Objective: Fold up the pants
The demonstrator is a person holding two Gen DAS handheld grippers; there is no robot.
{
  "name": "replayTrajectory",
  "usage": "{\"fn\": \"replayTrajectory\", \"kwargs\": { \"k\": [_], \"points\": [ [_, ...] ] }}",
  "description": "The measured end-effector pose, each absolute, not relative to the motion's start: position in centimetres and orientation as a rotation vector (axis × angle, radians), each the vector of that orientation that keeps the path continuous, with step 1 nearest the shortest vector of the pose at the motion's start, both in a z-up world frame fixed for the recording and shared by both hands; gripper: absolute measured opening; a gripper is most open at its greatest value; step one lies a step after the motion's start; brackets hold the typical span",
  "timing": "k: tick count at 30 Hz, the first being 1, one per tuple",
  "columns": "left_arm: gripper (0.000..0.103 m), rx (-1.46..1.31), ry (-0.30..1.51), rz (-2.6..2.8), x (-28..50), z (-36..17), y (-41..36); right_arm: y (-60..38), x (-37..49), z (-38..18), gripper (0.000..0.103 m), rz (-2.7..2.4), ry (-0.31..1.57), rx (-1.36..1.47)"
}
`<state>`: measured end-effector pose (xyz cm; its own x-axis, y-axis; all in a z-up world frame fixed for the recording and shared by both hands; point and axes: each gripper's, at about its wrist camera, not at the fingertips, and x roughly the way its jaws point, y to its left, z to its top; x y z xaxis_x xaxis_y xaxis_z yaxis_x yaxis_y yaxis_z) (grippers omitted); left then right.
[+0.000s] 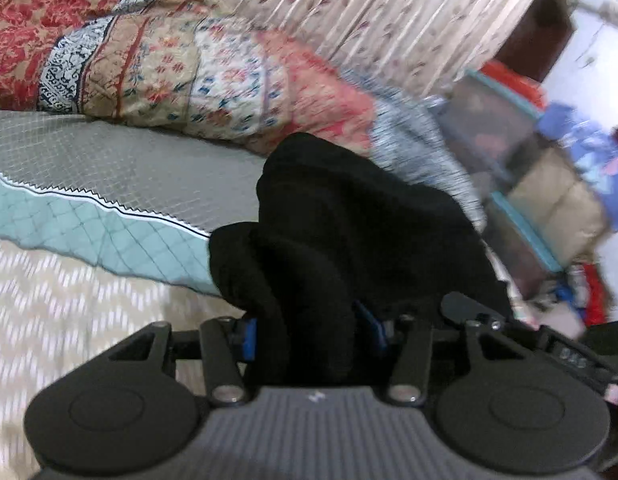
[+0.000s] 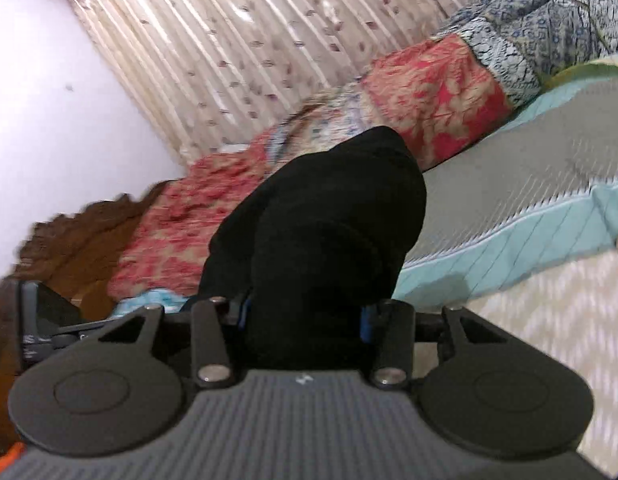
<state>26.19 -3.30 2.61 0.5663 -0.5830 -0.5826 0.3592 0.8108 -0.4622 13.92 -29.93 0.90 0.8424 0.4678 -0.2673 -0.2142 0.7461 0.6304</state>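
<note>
- Black pants (image 1: 349, 232), bunched thick between the blue pads of left gripper (image 1: 309, 336); clamped on the cloth, raised off the bed cover (image 1: 121, 168) at 9 o'clock.
- Same black cloth (image 2: 325, 216) pinched in right gripper (image 2: 305, 320), bed cover (image 2: 509, 184) at 3 o'clock.
- Probably held at two points so as to carry one end over for a fold.

Home bedroom, bed (image 1: 109, 168), patterned quilt (image 1: 213, 80), curtain (image 2: 229, 60)

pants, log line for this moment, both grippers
left gripper: shut on black pants | right gripper: shut on pants | fabric bunched, lifted off bedspread | fold not laid
</note>
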Motion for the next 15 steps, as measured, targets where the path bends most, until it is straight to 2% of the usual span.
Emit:
{"fn": "replayTrajectory", "kwargs": {
  "k": [4,5,6,7,11,12,15],
  "points": [
    [0.05,-0.247,0.928,-0.452,30.5,-3.3,-5.8,-29.5,19.0,-3.4,0.049,0.28,0.557,0.577],
    [0.055,-0.223,0.956,-0.414,31.0,-4.9,-6.3,-29.5,20.0,-4.8,0.049,0.258,0.608,0.58],
    [0.066,-0.221,0.945,-0.394,31.1,-5.8,-6.3,-29.9,20.5,-6.3,0.052,0.233,0.646,0.595],
    [0.068,-0.239,0.933,-0.389,30.8,-6.1,-6.1,-30.3,20.5,-7.1,0.052,0.234,0.653,0.632],
    [0.071,-0.286,0.969,-0.357,30.2,-5.3,-5.6,-30.4,19.5,-6.1,0.066,0.216,0.671,0.605],
    [0.072,-0.276,0.976,-0.341,29.7,-4.6,-5.4,-30.2,19.2,-5.5,0.072,0.197,0.68,0.582],
    [0.076,-0.256,0.942,-0.283,27.6,-1.9,-4.8,-29.9,17.8,-4.4,0.081,0.12,0.669,0.547]
  ]
}}
